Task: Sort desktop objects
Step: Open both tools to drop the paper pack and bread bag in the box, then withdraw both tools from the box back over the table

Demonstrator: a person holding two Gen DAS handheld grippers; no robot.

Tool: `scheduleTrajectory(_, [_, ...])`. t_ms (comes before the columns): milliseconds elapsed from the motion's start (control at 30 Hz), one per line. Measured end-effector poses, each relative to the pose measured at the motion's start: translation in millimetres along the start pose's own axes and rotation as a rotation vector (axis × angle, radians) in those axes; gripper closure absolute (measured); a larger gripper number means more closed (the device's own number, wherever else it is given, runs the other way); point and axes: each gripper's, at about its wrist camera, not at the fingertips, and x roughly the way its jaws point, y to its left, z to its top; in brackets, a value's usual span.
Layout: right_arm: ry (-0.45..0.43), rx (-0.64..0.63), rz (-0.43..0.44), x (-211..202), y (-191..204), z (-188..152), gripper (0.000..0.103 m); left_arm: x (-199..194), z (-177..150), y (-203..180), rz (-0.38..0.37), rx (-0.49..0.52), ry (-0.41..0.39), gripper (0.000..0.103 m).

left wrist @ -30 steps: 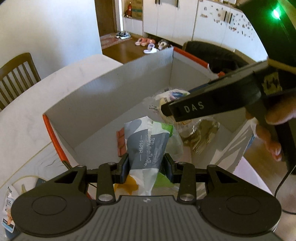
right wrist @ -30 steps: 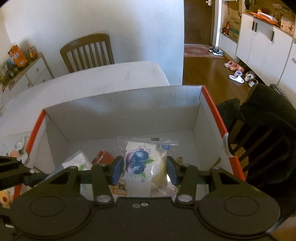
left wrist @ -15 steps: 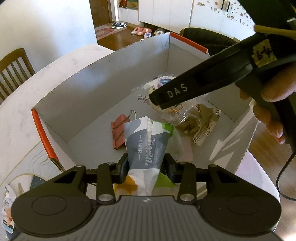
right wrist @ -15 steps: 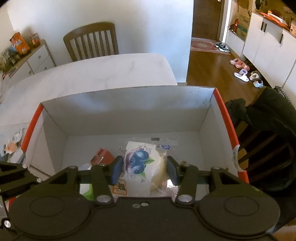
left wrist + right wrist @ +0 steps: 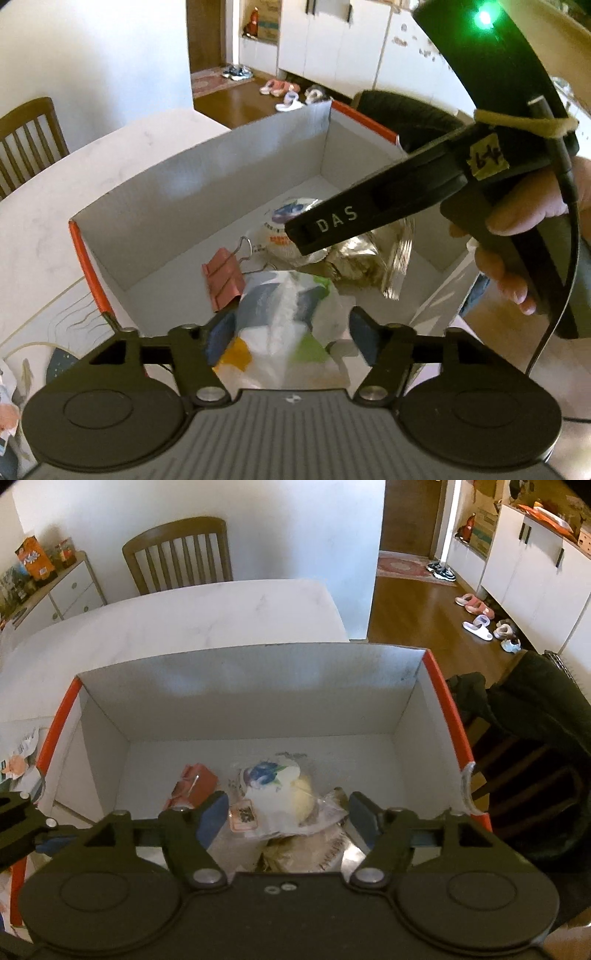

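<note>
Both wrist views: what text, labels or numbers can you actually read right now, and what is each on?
"DAS": white letters on the right tongs' black arm.
"64", handwritten and seen upside down: yellow tag on the same tool; uncertain.
Blueberry snack bag in the box: print too small to read.
Tissue pack: blurred, unreadable.
Orange carton on the sideboard: unreadable.

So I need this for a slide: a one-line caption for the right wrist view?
Right gripper open above a red-rimmed cardboard box, a blueberry snack packet lying below beside a pink binder clip.
</note>
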Motion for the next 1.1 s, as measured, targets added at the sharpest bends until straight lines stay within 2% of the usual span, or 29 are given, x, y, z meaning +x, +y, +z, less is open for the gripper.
scheduleTrajectory(367, [-0.085, 0.021, 0.046, -36.9, -5.9, -4.3, 0.018, -31.8, -10.8, 8.8, -0.046, -0.083, -0.104, 0.030])
scheduleTrajectory(800, [-0.236, -0.013, 0.132, -91.5, 7.9, -15.8, 0.008, -78.3, -31.4, 23.2, -0.014, -0.131, -0.219, 0.030])
scheduleTrajectory(867, [-0.254, -0.015, 0.147, -97.2, 11.9, -19.2, 0.006, -88.3, -36.2, 25.7, -0.007, -0.136, -0.228, 0.024])
scheduleTrajectory(1100, [-0.312, -0.031, 0.170, -119.5, 30.2, -30.8, 0.002, -114.7, -52.9, 39.8, -0.001, -0.141, -0.278, 0.018])
